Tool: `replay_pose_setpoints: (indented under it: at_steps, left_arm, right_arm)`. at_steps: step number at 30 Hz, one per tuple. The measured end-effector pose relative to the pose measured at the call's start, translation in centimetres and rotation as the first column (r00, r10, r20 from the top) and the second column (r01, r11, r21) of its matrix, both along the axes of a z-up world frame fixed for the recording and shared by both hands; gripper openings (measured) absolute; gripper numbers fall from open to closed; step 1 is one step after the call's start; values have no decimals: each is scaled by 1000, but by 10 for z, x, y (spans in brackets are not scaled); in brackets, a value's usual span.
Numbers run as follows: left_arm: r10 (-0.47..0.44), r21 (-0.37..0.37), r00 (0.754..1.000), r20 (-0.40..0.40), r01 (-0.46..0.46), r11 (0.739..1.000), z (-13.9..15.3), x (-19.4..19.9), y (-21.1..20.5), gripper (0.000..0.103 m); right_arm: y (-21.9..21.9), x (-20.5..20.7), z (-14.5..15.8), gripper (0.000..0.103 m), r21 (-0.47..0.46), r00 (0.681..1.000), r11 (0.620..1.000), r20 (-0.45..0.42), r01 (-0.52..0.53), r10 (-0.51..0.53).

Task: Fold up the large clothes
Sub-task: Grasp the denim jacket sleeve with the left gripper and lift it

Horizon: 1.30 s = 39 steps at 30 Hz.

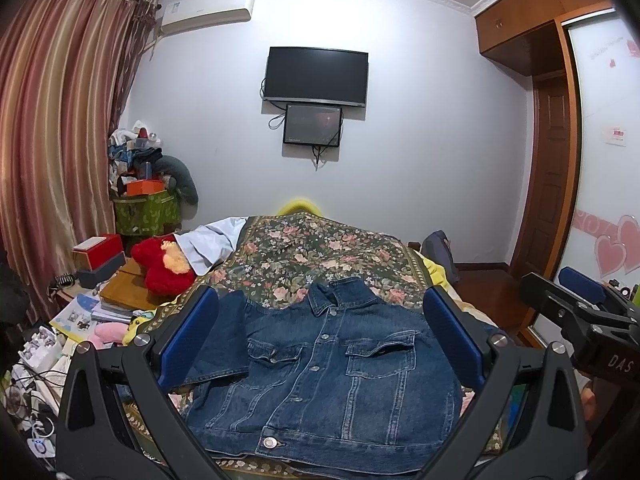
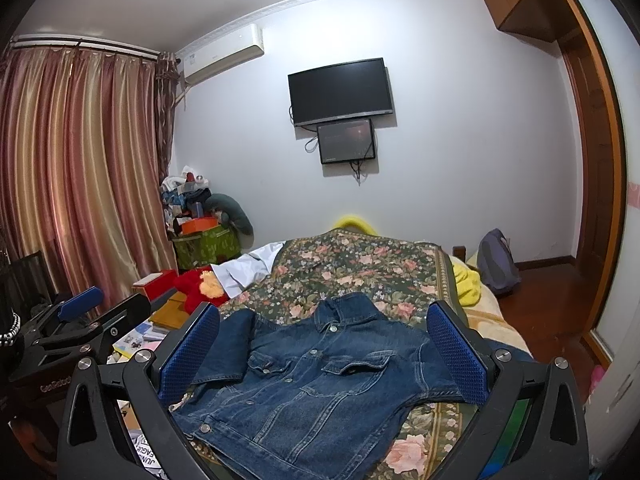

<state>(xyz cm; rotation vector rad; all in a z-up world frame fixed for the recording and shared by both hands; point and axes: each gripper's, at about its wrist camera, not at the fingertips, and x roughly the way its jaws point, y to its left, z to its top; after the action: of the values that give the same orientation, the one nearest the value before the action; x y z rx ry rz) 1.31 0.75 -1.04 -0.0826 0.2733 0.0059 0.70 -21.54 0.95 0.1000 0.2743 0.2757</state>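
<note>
Denim jacket [image 1: 320,376] spread flat, front up and buttoned, collar toward the far wall, on the floral bedspread [image 1: 320,252] of the bed. Left hand-held gripper [image 1: 320,332] above the near hem, blue pads [image 1: 188,336] spread wide, nothing between them — jacket framed in the gap. Right hand-held gripper [image 2: 324,356] likewise wide apart and empty, held over the jacket's near right side. White cloth [image 2: 248,268] crumpled at the bed's far left edge; red plush toy [image 1: 164,264] just beside it.
</note>
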Motion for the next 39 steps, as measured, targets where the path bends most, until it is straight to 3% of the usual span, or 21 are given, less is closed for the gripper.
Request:
replay_pose_setpoints:
  at_steps: [10,16,20,24,27,30,35,39]
  left_arm:
    - [85,-27,992,-94,-88,996,-23,44,33,103]
    - [199,-54,958,-206,-214,975,-57,95,83,103]
    - [281,-64,914,-294,-312,948,-87,125,127,103]
    - [345,-98,847,-405,-415,905,-124,148,173,103]
    - [314,-157,805,-503,-443,883,-155,161,200,103]
    - [249,-253,761,-599,-475,843,-196,174,227,103]
    - [170,-353,686,-708,-552,756,-248,181,247,103]
    - [105,-405,657,-746,-574,712,-279,189,258,103]
  right_arm:
    - [16,52,-18,103,-18,996,1000,-89,-5,4]
    - [29,107,-36,103,-34,983,999,-183,-5,-1]
    - [40,150,-51,103,-75,975,997,-221,-1,-15]
    - [52,200,-69,103,-134,966,991,-255,-5,-30]
    - [64,242,-87,103,-180,951,982,-308,-56,-2]
    - [78,276,-110,103,-226,928,967,-372,-115,24]
    - [101,324,-162,103,-225,844,948,-531,-224,74]
    - [111,350,-201,103,-200,756,937,-648,-286,93]
